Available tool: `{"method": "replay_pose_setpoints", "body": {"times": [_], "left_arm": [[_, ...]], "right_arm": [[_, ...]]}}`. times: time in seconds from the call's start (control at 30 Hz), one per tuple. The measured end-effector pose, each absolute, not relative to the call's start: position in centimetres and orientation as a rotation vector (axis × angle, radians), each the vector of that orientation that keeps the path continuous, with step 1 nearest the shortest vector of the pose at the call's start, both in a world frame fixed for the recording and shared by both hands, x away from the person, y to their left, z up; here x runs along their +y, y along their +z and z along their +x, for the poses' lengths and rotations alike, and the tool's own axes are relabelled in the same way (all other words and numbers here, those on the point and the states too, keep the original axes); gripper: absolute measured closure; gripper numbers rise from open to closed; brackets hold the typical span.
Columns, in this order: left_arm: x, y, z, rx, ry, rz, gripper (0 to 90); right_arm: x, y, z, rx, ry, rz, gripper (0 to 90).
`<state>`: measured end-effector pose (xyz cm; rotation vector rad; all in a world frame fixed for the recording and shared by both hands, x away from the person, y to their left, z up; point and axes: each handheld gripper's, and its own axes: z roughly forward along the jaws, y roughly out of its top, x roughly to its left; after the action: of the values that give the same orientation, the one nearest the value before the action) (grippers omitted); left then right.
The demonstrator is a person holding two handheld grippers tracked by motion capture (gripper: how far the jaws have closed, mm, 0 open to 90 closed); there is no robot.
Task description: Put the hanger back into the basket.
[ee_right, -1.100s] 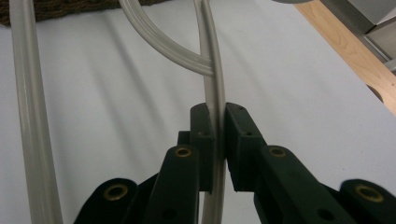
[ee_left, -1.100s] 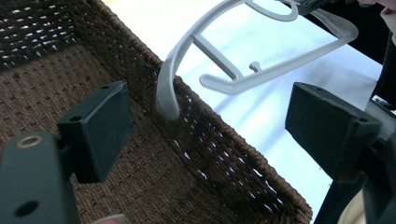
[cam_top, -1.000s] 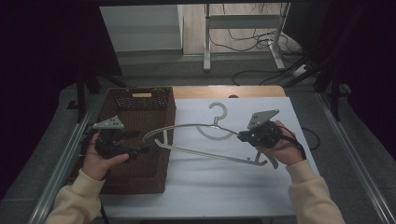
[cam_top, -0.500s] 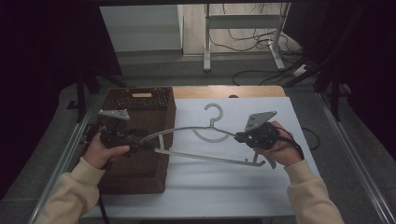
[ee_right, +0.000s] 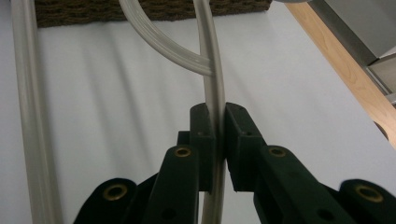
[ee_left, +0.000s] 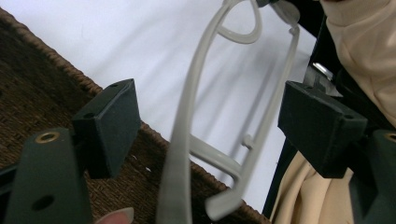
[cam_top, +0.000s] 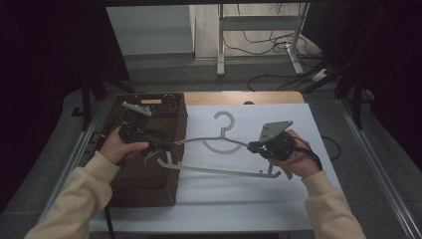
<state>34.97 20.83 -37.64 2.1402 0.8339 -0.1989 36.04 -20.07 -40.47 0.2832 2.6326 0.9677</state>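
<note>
Risk: right gripper alone clamps the hanger; left gripper, jaws closing but clear, may let its left-of-frame end snag the basket.

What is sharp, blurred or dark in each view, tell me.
High view: dark surround, the lit white table even, the hanger sharp. Left gripper view: the hanger's near arm is smeared out of focus between open jaws, with soft shadows on the white. Right gripper view: the pads clamped on the hanger are crisp, and streaky shadows cross the table.
</note>
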Motion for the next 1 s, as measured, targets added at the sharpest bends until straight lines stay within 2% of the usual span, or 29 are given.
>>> {"method": "replay_pose_setpoints", "body": {"times": [0.3,0.5,0.53,0.63,0.67,0.7,0.73,0.77,0.8,1.0], "left_arm": [[19.2,-38.2,36.4,0.814,-0.31,2.169,26.5],[17.9,-39.1,36.9,0.777,-0.399,2.223,35.3],[17.7,-39.2,36.9,0.763,-0.414,2.236,42.7],[17.2,-39.3,36.9,0.721,-0.451,2.276,55.5],[17.0,-39.3,36.8,0.712,-0.458,2.292,55.5],[16.8,-39.4,36.7,0.697,-0.469,2.313,70.2],[16.8,-39.4,36.7,0.697,-0.469,2.313,75.2],[16.7,-39.4,36.7,0.701,-0.462,2.326,75.2],[16.7,-39.4,36.7,0.696,-0.48,2.332,80.2],[17.1,-38.9,36.3,0.69,-0.416,2.306,81.5]], "right_arm": [[-19.3,-40.3,35.5,2.629,0.996,0.221,82.0],[-19.0,-40.3,35.3,2.628,1.013,0.184,82.0],[-18.8,-40.4,35.2,2.629,1.02,0.17,82.0],[-18.6,-40.4,35.1,2.63,1.024,0.159,82.0],[-18.6,-40.4,35.1,2.63,1.022,0.154,82.0],[-18.4,-40.4,35.0,2.631,1.026,0.149,82.0],[-18.4,-40.4,35.0,2.631,1.026,0.149,82.0],[-18.3,-40.4,35.0,2.632,1.022,0.148,81.9],[-18.3,-40.5,35.0,2.632,1.028,0.139,81.8],[-18.2,-40.4,35.0,2.634,1.055,0.152,81.4]]}}
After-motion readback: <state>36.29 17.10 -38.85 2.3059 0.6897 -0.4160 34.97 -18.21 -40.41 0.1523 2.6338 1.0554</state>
